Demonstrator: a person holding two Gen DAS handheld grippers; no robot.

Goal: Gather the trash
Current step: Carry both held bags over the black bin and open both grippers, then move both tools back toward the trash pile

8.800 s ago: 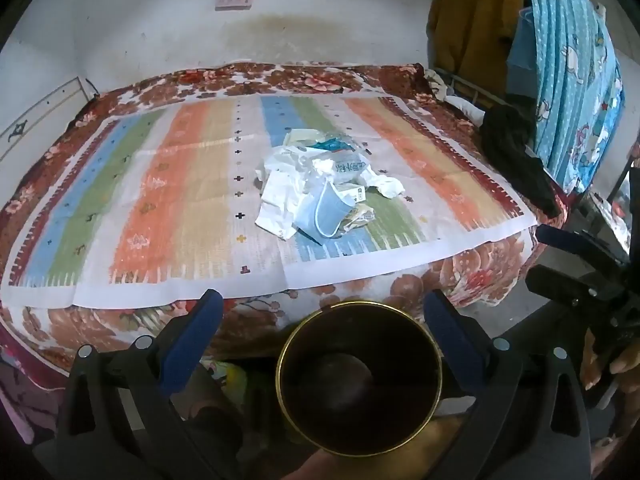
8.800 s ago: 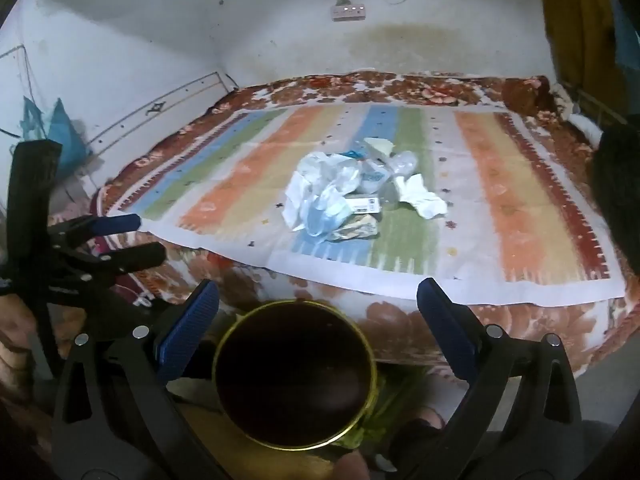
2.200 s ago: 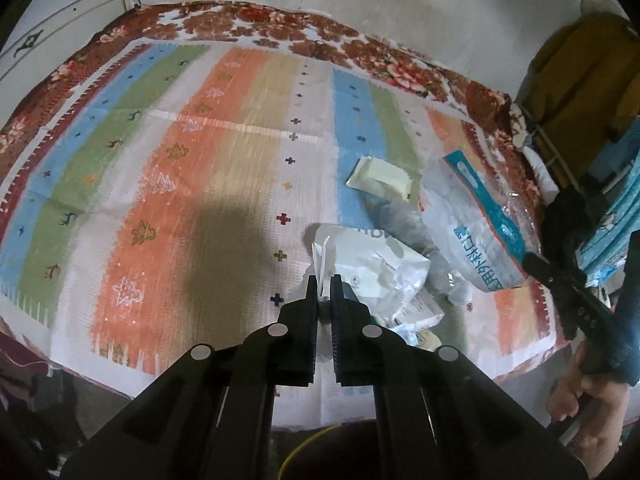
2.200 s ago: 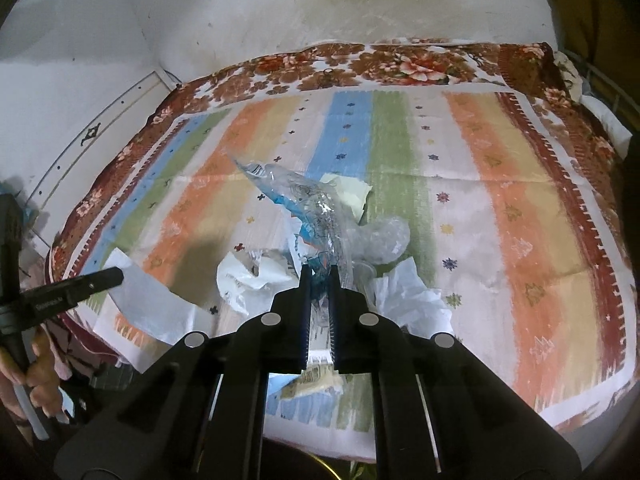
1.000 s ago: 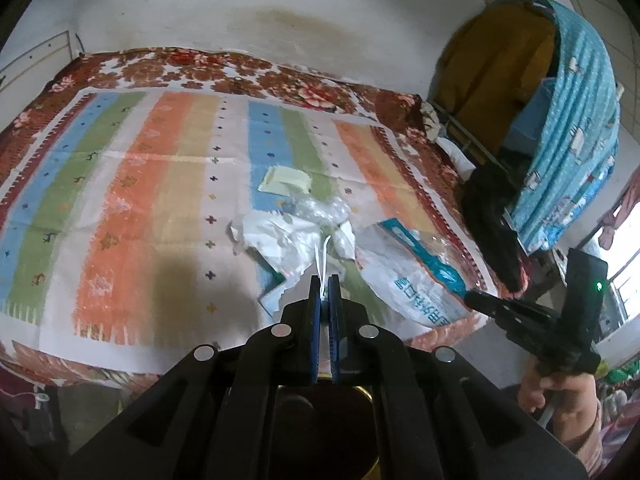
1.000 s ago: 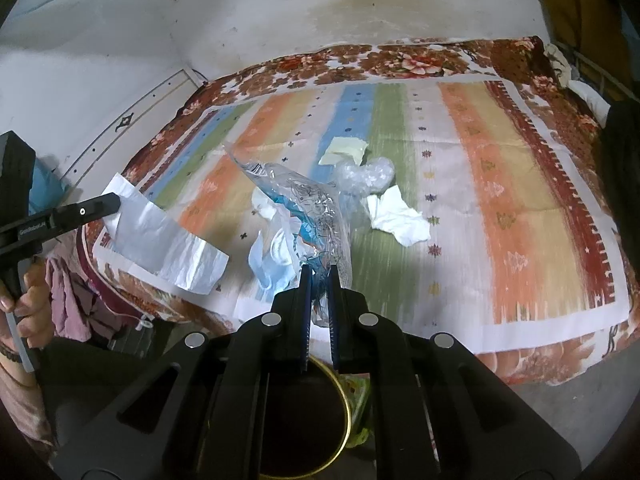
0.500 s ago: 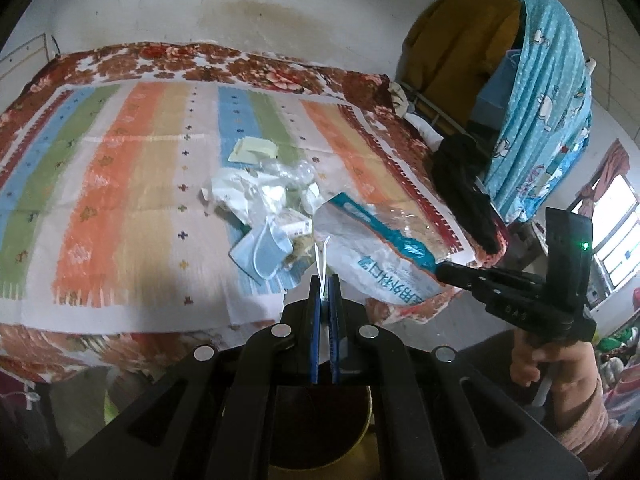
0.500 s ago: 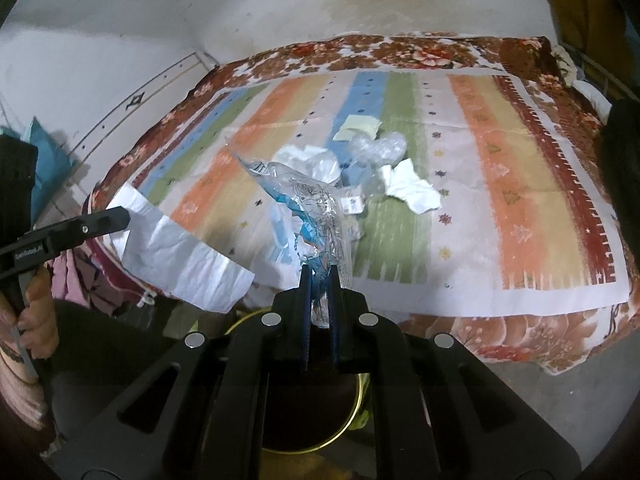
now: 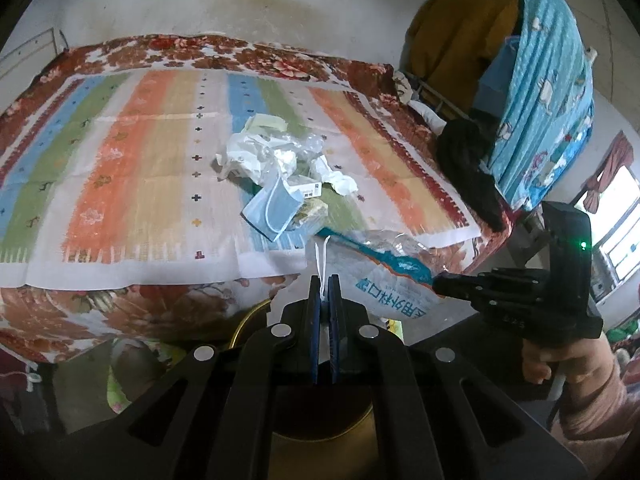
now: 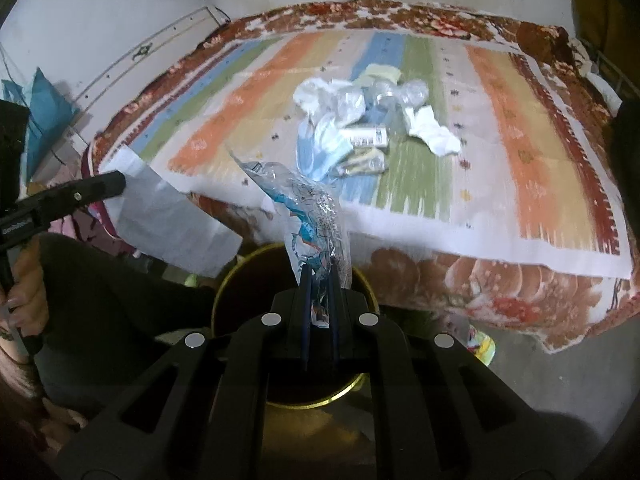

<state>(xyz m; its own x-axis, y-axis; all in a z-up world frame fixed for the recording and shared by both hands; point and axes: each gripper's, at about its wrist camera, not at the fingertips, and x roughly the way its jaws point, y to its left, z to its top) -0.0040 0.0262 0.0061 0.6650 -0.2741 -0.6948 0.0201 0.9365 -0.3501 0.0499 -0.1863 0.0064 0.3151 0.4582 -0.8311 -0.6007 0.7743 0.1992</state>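
My left gripper (image 9: 324, 280) is shut on the edge of a white paper sheet (image 10: 168, 216), seen flat in the right wrist view. My right gripper (image 10: 320, 276) is shut on a clear plastic bag with blue print (image 10: 304, 208), which also shows in the left wrist view (image 9: 380, 276). Both are held above a round dark bin with a gold rim (image 10: 224, 284) on the floor in front of the bed; its rim also shows in the left wrist view (image 9: 244, 320). A pile of trash (image 9: 280, 172) lies on the striped bed cover: a blue face mask (image 9: 272, 208), crumpled white paper (image 10: 432, 132), wrappers.
The bed (image 9: 120, 152) with the striped cover fills the middle. A floral blanket (image 10: 480, 280) hangs over its front edge. Hanging clothes and a blue cloth (image 9: 540, 80) stand at the right. A wall (image 9: 160, 0) is behind the bed.
Both grippers have drawn back from the bed and lowered, carrying the paper and the plastic bag to a spot over the bin. The trash pile looks farther away.
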